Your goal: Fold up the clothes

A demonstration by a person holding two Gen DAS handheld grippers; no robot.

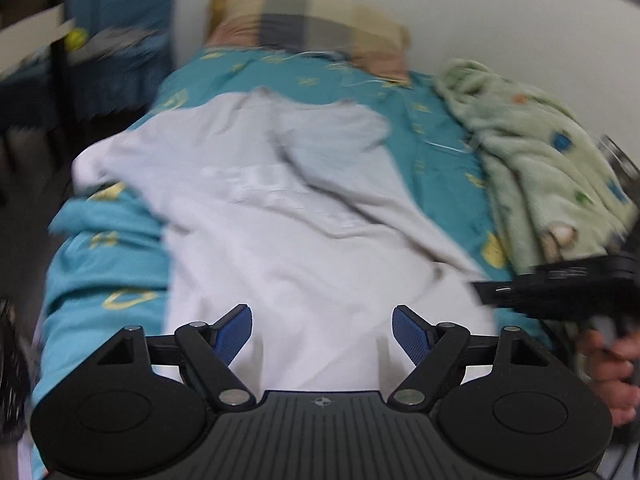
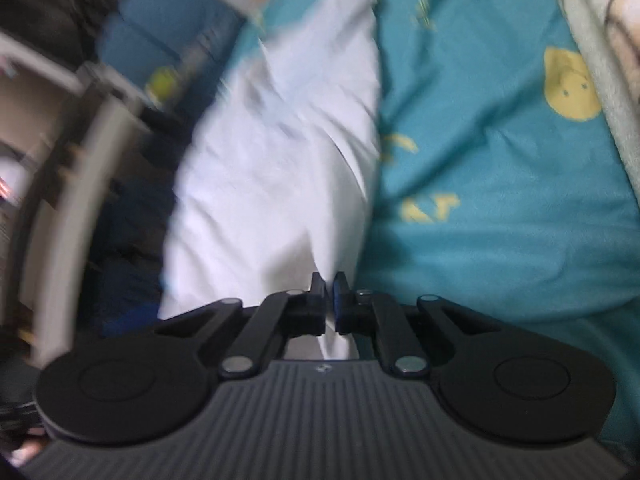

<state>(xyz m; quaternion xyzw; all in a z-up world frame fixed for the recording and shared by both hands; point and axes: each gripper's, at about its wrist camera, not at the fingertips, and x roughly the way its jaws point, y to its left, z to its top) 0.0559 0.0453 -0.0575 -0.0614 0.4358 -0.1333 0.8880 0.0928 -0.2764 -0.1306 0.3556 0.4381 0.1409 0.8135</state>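
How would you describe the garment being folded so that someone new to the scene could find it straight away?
Start at the bed with the teal patterned sheet. Spread down its middle, below the checked pillow, lies the white garment. It is the only plain, pale cloth there, unlike the green fleece blanket with coloured shapes lying on the sheet beside it.

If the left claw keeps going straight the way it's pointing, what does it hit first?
Most likely the white garment spread on the teal bedsheet. The left claw stands open directly above it, though blur leaves the gap unclear.
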